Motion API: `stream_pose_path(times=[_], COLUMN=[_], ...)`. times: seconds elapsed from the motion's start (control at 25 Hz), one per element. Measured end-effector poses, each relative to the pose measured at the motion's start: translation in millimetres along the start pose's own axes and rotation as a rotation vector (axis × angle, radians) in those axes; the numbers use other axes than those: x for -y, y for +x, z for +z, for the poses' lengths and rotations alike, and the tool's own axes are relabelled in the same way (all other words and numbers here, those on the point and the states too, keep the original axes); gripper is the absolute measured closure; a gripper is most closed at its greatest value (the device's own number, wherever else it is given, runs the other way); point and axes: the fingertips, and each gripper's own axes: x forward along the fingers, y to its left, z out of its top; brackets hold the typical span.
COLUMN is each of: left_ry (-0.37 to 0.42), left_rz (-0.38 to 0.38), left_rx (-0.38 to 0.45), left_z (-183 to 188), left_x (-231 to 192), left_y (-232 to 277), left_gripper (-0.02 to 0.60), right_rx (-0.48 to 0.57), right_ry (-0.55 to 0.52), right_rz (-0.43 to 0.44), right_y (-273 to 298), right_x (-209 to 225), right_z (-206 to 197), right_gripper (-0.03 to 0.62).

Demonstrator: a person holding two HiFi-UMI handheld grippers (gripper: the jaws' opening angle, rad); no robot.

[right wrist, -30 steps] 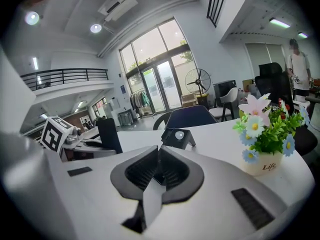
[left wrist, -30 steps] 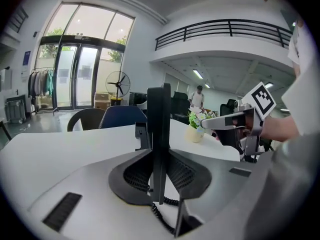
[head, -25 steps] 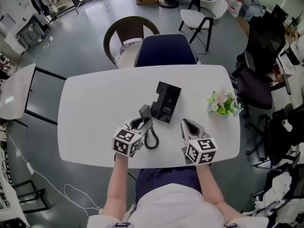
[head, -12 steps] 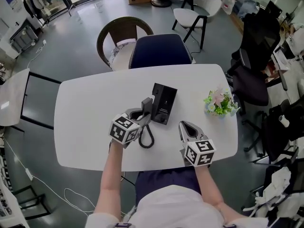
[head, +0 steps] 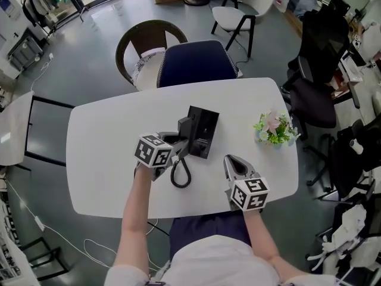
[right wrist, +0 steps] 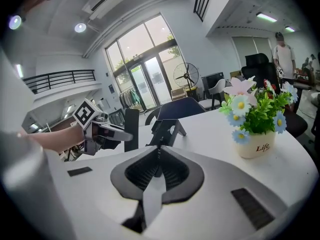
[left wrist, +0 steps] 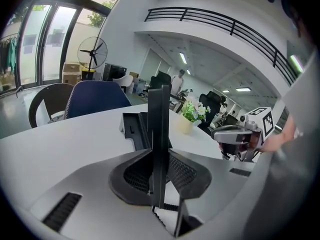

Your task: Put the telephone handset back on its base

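The black handset is lifted off the white table, just left of the black base, and my left gripper is shut on it. In the left gripper view the handset stands upright between the jaws, with the base behind it. A black coiled cord hangs from the handset to the table. My right gripper rests on the table near the front edge, shut and holding nothing. From the right gripper view, the handset and base are ahead.
A small pot of flowers stands on the table's right side, near my right gripper. A dark blue chair and a brown round chair stand behind the table. Black office chairs are to the right.
My left gripper has raised the handset off the table and carried it forward, closer to the base; the cord trails behind. The right gripper has stayed put.
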Motion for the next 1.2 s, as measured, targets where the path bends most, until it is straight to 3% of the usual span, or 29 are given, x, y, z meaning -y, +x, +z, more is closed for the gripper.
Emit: stream_pose_path(times=[0.48, 1.0, 1.2], left_ry=[-0.077, -0.112, -0.158], left_rz=[-0.144, -0.187, -0.188], left_rx=[-0.070, -0.102, -0.068], left_z=[3.4, 8.7, 7.2], left_x=[-11.4, -17.5, -25.2], left_y=[21.7, 45.1, 45.5], left_gripper=[0.495, 0.491, 0.491], right_rx=[-0.019, -0.040, -0.049], right_ry=[0.026, 0.047, 0.048], right_rz=[-0.038, -0.052, -0.049], right_y=[-1.5, 3.5, 7.1], right_x=[10.1, 15.8, 15.6], right_z=[-9.9, -14.7, -14.2], right_gripper=[0.556, 0.556, 0.556])
